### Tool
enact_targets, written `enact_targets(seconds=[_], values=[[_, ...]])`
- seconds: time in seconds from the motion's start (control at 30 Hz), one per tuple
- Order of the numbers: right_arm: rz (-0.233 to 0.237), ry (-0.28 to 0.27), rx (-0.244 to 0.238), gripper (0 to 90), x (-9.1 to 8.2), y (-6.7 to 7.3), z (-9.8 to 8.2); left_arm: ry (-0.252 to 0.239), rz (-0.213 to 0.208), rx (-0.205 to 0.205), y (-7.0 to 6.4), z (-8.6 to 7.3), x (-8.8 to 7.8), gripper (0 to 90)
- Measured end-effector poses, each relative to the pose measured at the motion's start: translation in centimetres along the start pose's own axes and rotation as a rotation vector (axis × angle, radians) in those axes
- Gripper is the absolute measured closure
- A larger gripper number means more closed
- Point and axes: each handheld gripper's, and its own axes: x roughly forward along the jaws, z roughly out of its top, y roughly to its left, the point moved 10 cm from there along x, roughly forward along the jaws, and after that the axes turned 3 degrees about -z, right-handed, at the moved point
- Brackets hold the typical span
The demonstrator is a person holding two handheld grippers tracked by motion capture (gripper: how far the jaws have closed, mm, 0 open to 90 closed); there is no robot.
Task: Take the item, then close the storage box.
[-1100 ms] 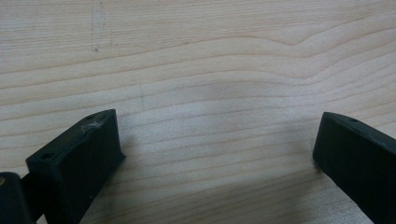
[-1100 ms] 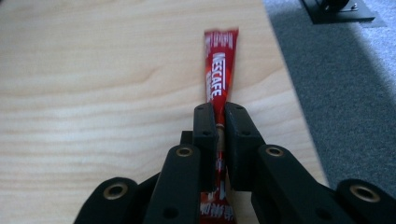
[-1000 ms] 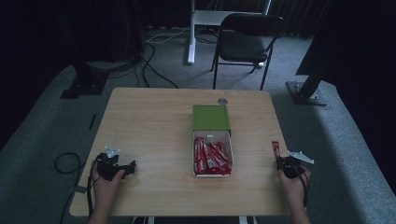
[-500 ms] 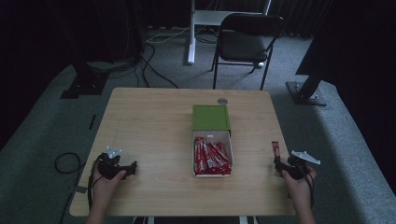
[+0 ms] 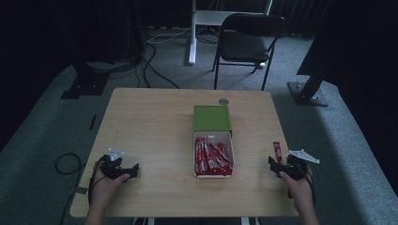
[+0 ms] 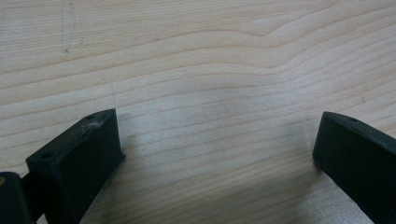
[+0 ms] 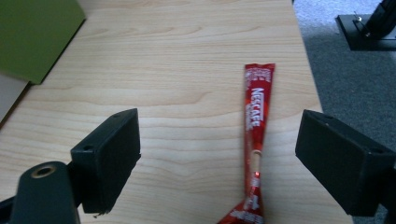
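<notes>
A white box (image 5: 213, 155) full of red stick packets sits mid-table, its green lid (image 5: 212, 118) folded back behind it; the lid's corner (image 7: 32, 35) shows in the right gripper view. One loose red Nescafe packet (image 5: 277, 151) (image 7: 255, 135) lies near the right edge. My right gripper (image 5: 273, 165) (image 7: 219, 158) rests just behind it, open, with the packet lying between its jaws and nothing gripped. My left gripper (image 5: 131, 170) (image 6: 215, 149) sits at the front left, open over bare wood.
The wooden table (image 5: 155, 122) has a small round metal disc (image 5: 224, 101) at its far edge. A folding chair (image 5: 248, 42) and a white desk leg (image 5: 192, 33) stand beyond the table. Cables (image 5: 141, 65) lie on the grey carpet.
My right gripper has shifted slightly toward the table's front, away from the loose packet. The left gripper has barely moved.
</notes>
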Motion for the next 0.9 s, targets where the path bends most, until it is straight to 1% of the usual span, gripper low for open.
enact_targets(seconds=[0.1,0.23,0.33,0.4,0.47,0.5,0.57,0.73,0.83,0.87,0.9], values=[[0.015,0.004,-0.024,13.0,0.1,0.6,0.0,-0.001,-0.015,0.016,-0.1,0.0,0.0,1.9],[0.04,0.008,-0.034,13.0,0.2,1.4,0.1,0.002,-0.025,0.03,-0.1,0.1,0.1,1.8],[0.05,0.008,-0.042,13.0,0.1,1.8,0.2,-0.001,-0.028,0.027,-0.2,0.1,0.1,1.8],[0.065,0.01,-0.058,13.1,0.1,2.4,0.2,-0.004,-0.02,0.032,-0.2,0.2,0.1,1.8],[0.074,0.007,-0.066,13.1,-0.1,2.9,0.4,-0.002,-0.014,0.053,-0.4,0.3,0.1,1.9],[0.081,0.005,-0.07,13.1,-0.2,3.1,0.5,-0.002,-0.013,0.056,-0.6,0.3,0.1,1.9],[0.092,0.002,-0.074,13.1,-0.4,3.4,0.6,0.004,-0.03,0.084,-1.2,0.4,0.1,1.9],[0.118,-0.012,-0.092,13.1,-0.9,4.4,1.2,-0.036,-0.078,0.127,-3.3,1.4,-0.2,1.9],[0.132,-0.02,-0.104,13.1,-1.3,5.0,1.5,-0.046,-0.106,0.151,-4.7,2.0,-0.4,1.9],[0.137,-0.023,-0.11,13.1,-1.4,5.2,1.6,-0.046,-0.111,0.163,-5.1,2.1,-0.5,1.8],[0.141,-0.025,-0.116,13.1,-1.5,5.4,1.7,-0.046,-0.107,0.185,-5.5,2.2,-0.5,1.8]])
